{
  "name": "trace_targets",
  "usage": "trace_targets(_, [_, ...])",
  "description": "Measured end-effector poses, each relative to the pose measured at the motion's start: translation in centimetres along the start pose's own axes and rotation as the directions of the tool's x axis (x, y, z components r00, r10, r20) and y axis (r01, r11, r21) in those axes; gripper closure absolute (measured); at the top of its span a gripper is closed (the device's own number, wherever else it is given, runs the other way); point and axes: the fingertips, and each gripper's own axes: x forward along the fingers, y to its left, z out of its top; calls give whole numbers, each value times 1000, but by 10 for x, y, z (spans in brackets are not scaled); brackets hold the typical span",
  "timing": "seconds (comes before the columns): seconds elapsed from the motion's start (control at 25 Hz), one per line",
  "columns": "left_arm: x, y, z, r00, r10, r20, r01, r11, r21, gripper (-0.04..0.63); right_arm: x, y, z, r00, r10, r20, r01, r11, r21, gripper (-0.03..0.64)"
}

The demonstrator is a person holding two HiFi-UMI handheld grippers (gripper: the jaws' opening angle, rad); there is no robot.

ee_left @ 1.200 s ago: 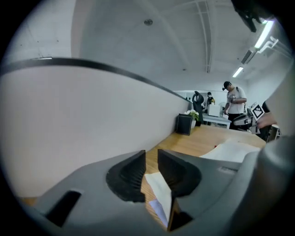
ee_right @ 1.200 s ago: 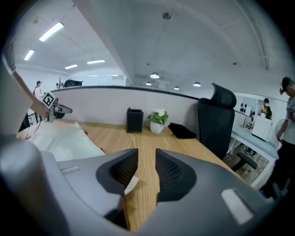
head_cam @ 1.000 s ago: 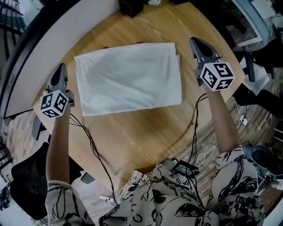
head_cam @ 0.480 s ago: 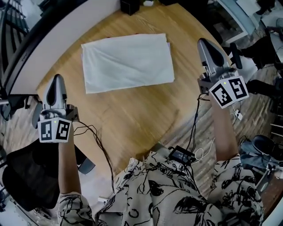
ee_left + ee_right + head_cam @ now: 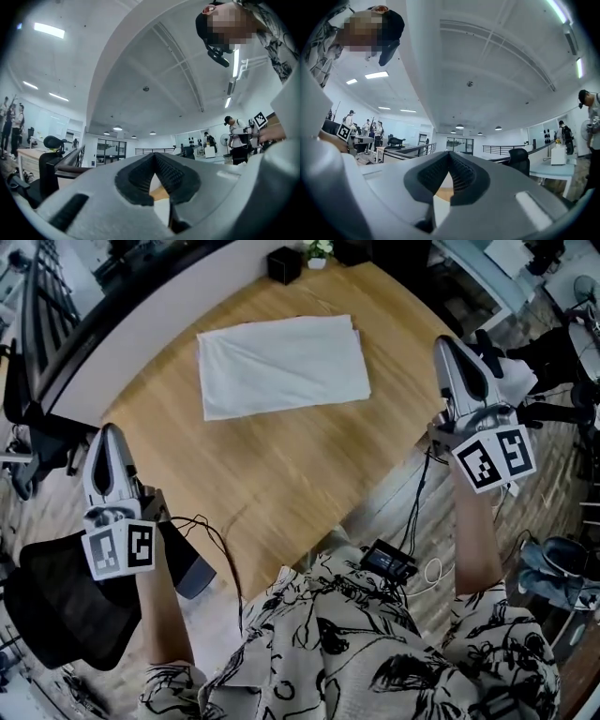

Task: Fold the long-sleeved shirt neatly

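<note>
shirt (image 5: 284,365): we see it folded, upper centre of surface (image 5: 281,484) | left gripper (image 5: 107,437); right gripper (image 5: 450,351): jaws together, empty

A round wooden table (image 5: 281,474) stands on plank floor (image 5: 398,507), a black office chair (image 5: 52,610) at its near-left edge, a small potted plant (image 5: 319,249) at its far edge, strip lights (image 5: 49,30) overhead.

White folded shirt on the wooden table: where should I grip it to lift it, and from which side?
Its two short ends, left tongs from the left, right tongs from the right, coming in low. The white folded shirt lies flat as a wide rectangle on the wooden table, its layers stepped at the right end; pinching all layers there should keep the fold.
</note>
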Motion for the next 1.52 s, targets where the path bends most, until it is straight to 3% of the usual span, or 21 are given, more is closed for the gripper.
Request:
trace_targets(0.24, [-40,-9,23,1000,-9,21,9,1000,17,591,-40,26,44,999,-18,27,18,1000,-21,606])
trace_targets(0.4, [-59,-14,28,1000,23,-12,-23,999,30,592,-59,33,70,998,-42,55,45,998,-50,606])
trace_targets(0.56, [-80,-15,35,996,81,-33,-80,996,49,592,-77,32,70,997,-65,46,69,993,-96,606])
trace_targets(0.84, [-116,-38,46,989,147,-16,-146,987,70,592,-108,11,54,999,-37,-9,36,998,-50,606])
trace_targets(1.16, [-152,-86,40,978,206,-36,-202,976,77,592,-161,-45,108,1000,4,-10,-5,996,-94,606])
trace_targets(1.52, [-174,-108,37,963,264,-59,-258,961,99,592,-221,-132,172,995,-88,-37,76,966,-245,606])
